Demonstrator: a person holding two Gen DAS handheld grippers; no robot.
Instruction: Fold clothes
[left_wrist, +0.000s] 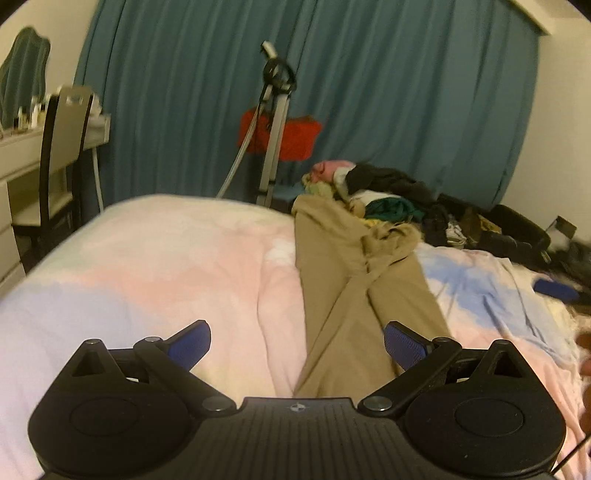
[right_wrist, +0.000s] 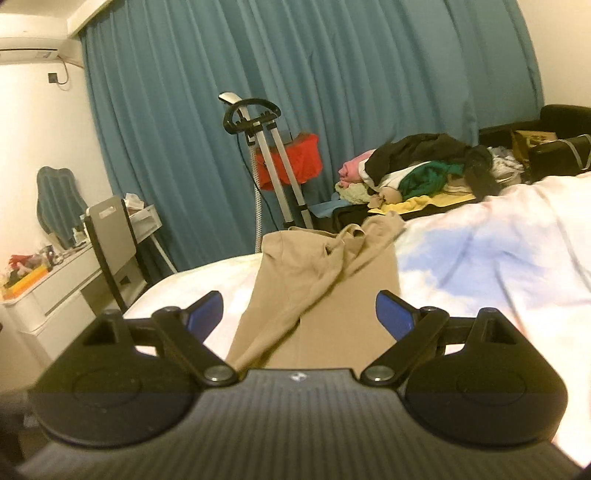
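khaki trousers (right_wrist: 314, 280) run lengthwise toward 12 o'clock; my right gripper (right_wrist: 299, 314) straddles them, left gripper (left_wrist: 297, 345) offset, both spread wide, empty.

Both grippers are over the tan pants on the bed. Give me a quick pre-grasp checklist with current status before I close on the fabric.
1. Left gripper open: ok.
2. Right gripper open: ok.
3. Both grippers empty: ok.
4. Tan pants lying flat: not ok, the far end is bunched and twisted.
5. Pants clear of the clothes pile: cannot tell, the bunched end lies close to it.
6. Near hem positions: cannot tell, hidden under the gripper bodies on the bed.
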